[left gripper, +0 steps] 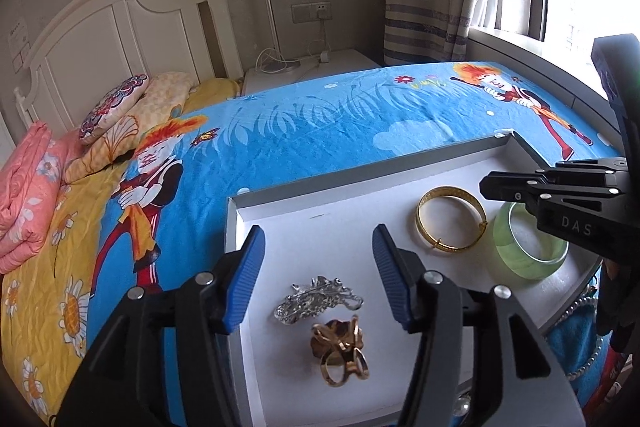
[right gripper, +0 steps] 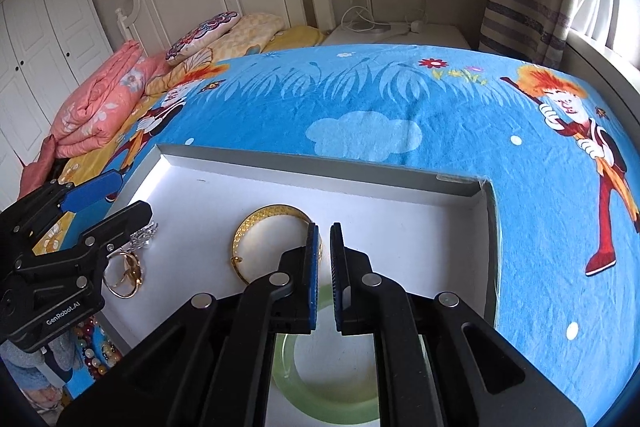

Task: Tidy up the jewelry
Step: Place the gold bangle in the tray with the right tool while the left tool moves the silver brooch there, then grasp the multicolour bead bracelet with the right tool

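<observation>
so the left gripper [left gripper: 319,277] hangs open over the white tray [left gripper: 280,223], holding nothing, silver brooch [left gripper: 318,301] and gold rings [left gripper: 340,351] below it. right gripper [right gripper: 324,277] is pinched shut on the green bangle [left gripper: 528,247], just beside the gold bangle [left gripper: 450,217].

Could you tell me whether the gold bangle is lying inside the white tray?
Yes, the gold bangle lies flat on the floor of the white tray, beside the green bangle.

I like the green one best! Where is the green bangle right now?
The green bangle lies flat in the white tray, on its right side in the left wrist view, just right of the gold bangle, with the right gripper above it.
</observation>
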The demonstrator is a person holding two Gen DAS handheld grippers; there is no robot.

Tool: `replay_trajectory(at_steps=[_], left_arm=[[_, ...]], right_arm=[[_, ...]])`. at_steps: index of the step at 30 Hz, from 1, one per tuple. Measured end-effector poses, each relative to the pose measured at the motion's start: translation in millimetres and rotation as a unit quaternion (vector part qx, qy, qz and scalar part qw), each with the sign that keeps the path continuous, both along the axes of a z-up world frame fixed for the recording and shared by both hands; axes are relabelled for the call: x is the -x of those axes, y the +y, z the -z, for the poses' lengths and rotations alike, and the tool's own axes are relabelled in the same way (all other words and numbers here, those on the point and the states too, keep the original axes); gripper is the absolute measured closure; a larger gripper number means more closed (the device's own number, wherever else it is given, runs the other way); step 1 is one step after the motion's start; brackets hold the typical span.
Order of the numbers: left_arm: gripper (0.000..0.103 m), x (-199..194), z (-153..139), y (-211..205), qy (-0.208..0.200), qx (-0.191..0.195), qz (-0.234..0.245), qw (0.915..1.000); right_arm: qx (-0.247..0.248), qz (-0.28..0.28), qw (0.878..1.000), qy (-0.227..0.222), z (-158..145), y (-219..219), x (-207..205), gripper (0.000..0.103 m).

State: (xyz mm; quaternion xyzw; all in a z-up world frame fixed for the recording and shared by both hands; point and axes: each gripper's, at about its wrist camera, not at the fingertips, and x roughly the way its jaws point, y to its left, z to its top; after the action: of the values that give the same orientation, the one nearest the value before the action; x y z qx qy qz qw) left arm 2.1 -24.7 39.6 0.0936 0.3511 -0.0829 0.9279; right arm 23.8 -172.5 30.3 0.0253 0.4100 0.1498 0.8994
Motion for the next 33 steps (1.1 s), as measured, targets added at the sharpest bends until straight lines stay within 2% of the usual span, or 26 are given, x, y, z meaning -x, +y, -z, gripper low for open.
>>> replay_trajectory(at_steps=[3,4,5,7,13,18,25,30,33], left_arm=[[0.035,4,-3,3,-0.007,-0.002,-0.004,1.0000],[0.030,8,-5,6,-0.011,-0.001,-0.007,0.9999],[0.028,11,-7,8,-0.014,0.001,-0.010,0.9999],[0.022,18,-12,17,-0.020,0.011,-0.017,0.9996],[0.011,54,-23,63,-0.044,0.064,-0.056,0.9954],[0.010,82,-14,102,-0.044,0.106,-0.085,0.9897],[0.010,112,7,139,-0.036,0.149,-0.114,0.9816],[0.010,120,12,151,-0.040,0.183,-0.114,0.9757],[0.009,116,16,152,-0.027,0.196,-0.112,0.9739]], right_arm=[[-0.004,-0.005,1.000,-0.001,-2,0,5,0.088],[-0.007,-0.008,1.000,-0.004,-4,0,9,0.075],[-0.010,-0.010,1.000,-0.007,-6,0,11,0.052],[-0.018,-0.014,0.999,-0.026,-13,-1,22,0.034],[-0.036,-0.043,0.996,-0.065,-29,-1,59,0.034],[-0.026,-0.081,0.992,-0.097,-29,8,97,0.034],[-0.012,-0.113,0.989,-0.099,-17,20,134,0.034],[-0.009,-0.133,0.986,-0.104,-13,30,150,0.034],[-0.001,-0.158,0.982,-0.106,-8,44,158,0.034]])
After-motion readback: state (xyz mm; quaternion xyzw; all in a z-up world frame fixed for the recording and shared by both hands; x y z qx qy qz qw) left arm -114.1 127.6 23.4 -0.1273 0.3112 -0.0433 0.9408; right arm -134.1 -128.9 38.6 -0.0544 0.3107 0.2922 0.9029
